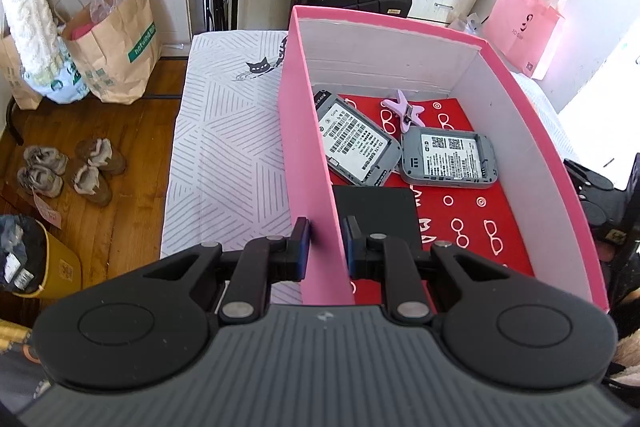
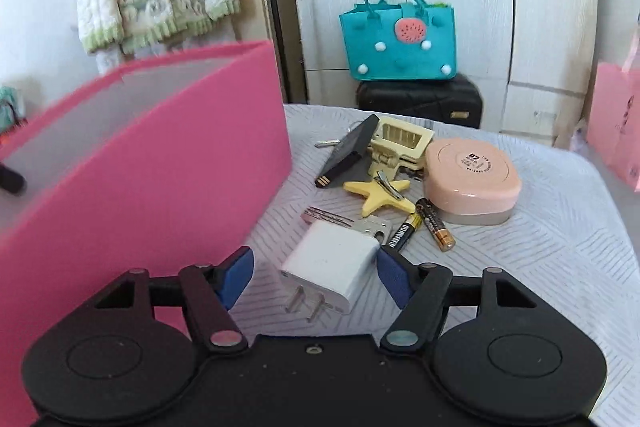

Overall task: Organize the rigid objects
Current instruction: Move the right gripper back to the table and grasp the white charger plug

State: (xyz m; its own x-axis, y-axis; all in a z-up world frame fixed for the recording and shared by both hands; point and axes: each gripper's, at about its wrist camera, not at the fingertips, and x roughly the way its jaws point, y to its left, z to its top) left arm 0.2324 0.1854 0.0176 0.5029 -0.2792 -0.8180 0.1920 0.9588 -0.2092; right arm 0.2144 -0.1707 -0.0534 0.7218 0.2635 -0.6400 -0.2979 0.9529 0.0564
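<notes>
My left gripper [image 1: 326,245] is shut on the left wall of the pink box [image 1: 304,147], one finger outside and one inside. In the box lie two grey routers [image 1: 354,139] [image 1: 448,157], a purple star clip [image 1: 404,109] and a black flat item [image 1: 376,215] on a red patterned liner. My right gripper [image 2: 316,277] is open, its fingers either side of a white charger plug [image 2: 332,267] on the table. Beyond lie two batteries [image 2: 434,229], a yellow star clip [image 2: 380,197], a peach round case [image 2: 472,179], a yellow holder [image 2: 400,143] and a black battery pack [image 2: 348,151]. The pink box [image 2: 160,155] stands to the left.
The table has a white striped cloth [image 1: 224,155]. A teal bag [image 2: 396,43] sits on a black suitcase [image 2: 420,99] behind the table. Paper bags [image 1: 112,43] and shoes [image 1: 72,171] are on the wooden floor at left. A pink bag [image 1: 524,27] hangs at right.
</notes>
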